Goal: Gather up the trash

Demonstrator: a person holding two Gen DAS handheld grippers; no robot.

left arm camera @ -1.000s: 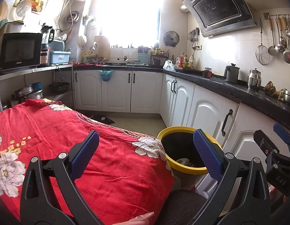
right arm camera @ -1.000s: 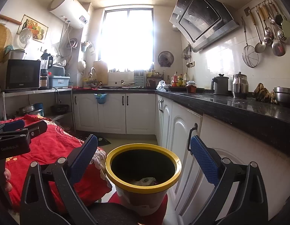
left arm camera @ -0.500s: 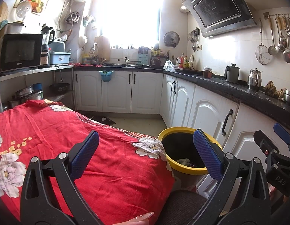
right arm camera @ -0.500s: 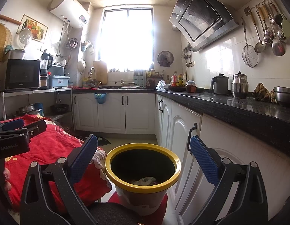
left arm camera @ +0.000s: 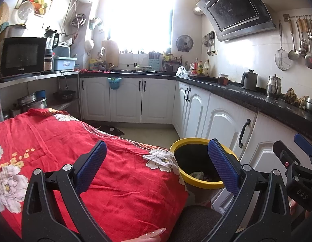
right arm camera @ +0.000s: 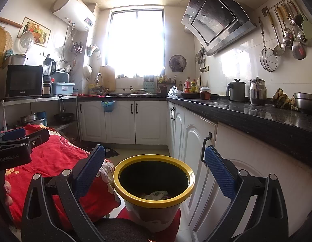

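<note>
Red floral cloth (left arm camera: 55, 141) beside white cabinets (left arm camera: 125, 98); kettle (right arm camera: 235, 90) on black counter (right arm camera: 246, 113).

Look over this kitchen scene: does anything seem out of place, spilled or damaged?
Nothing looks spilled or damaged. The yellow-rimmed bin stands upright beside the white cupboards, with scraps lying inside. The one oddity is a red flowered cloth draped over something bulky in the kitchen. Both grippers are open and empty.

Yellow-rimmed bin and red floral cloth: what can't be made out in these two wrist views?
- Yellow-rimmed black bin: contents in shadow; only crumpled pale scraps show in the right wrist view.
- Bin's base: left wrist view, hidden by the red floral cloth.
- What the cloth covers: hidden in both views.
</note>
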